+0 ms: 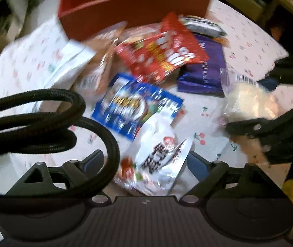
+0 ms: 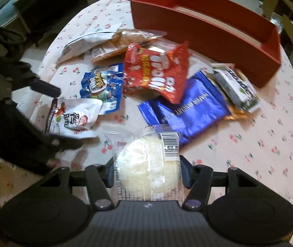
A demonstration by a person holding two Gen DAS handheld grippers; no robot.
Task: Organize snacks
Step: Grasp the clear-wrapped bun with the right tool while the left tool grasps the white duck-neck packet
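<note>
A red open box [image 2: 208, 33] stands at the back of the table, with a heap of snack packets in front of it. My right gripper [image 2: 147, 173] is shut on a clear-wrapped pale bun [image 2: 142, 160] with a barcode label, both pads pressing its sides. My left gripper [image 1: 144, 163] stands open around a white packet [image 1: 158, 150] with red print, which lies on the cloth between its fingers. The right wrist view shows that same white packet [image 2: 72, 117] at the left between the dark fingers. The left wrist view is blurred.
Loose in the heap lie a red snack bag [image 2: 156, 72], a blue packet [image 2: 101, 86], a purple wafer packet [image 2: 189, 107], a green-and-white pack [image 2: 237, 84], orange crackers [image 2: 126, 39] and a white bag [image 2: 84, 41]. A black cable [image 1: 43, 123] loops over my left finger. Cherry-print cloth [image 2: 259, 144] covers the table.
</note>
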